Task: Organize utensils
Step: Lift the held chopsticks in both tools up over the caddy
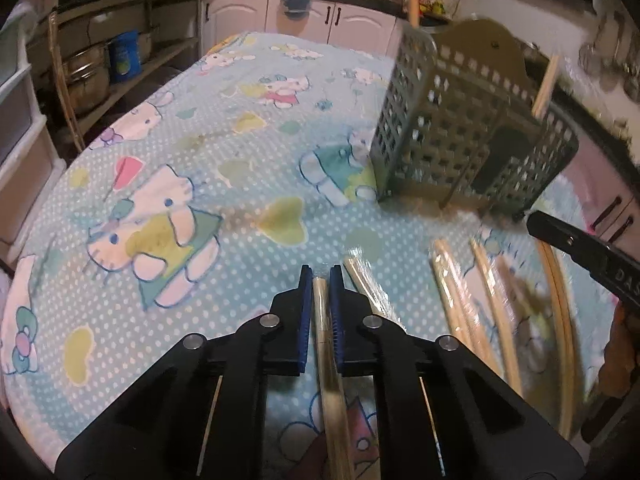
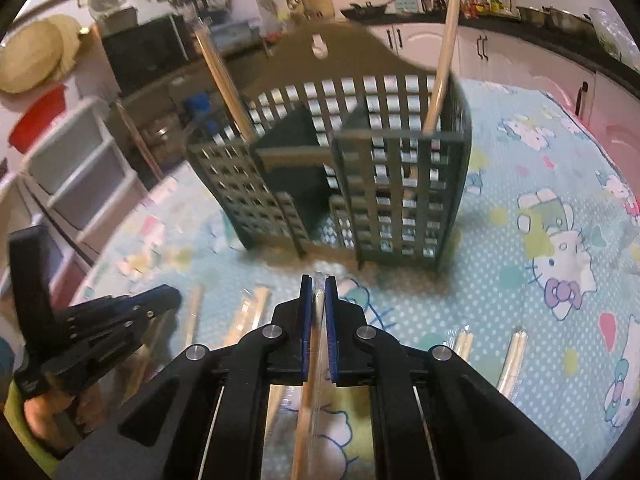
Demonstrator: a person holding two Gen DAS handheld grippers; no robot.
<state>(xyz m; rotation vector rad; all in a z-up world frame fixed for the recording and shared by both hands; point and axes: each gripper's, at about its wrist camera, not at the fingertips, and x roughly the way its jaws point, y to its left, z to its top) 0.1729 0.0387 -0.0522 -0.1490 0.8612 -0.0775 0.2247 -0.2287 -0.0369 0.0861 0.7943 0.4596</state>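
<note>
While the table [image 1: 224, 92] under its cartoon-cat cloth takes up most of both views, the thing that matters on it is the dark green slotted utensil caddy [image 2: 360, 168], standing upright with a tall back panel and open-topped compartments. Two wrapped chopstick pairs already stand in it, one leaning out of the left compartment [image 2: 222, 80], one rising from the right [image 2: 444, 60]. The caddy sits straight ahead of the right gripper [image 2: 319, 292] and close to it; from the left gripper [image 1: 321, 284] it lies ahead and off to the right, so the right hand looks the nearer for the next drop.

Each pair of jaws is closed on a wrapped chopstick pair. The right's pair [image 2: 314, 360] runs lengthwise between the pads, its tip poking just past them toward the caddy's middle opening. The left's pair [image 1: 326, 352] lies the same way, long axis along the pads, pointing out over the cloth and not at the caddy.

More wrapped pairs lie loose on the cloth: several just right of the left gripper [image 1: 460, 304], two further right of the right gripper [image 2: 514, 356].
</note>
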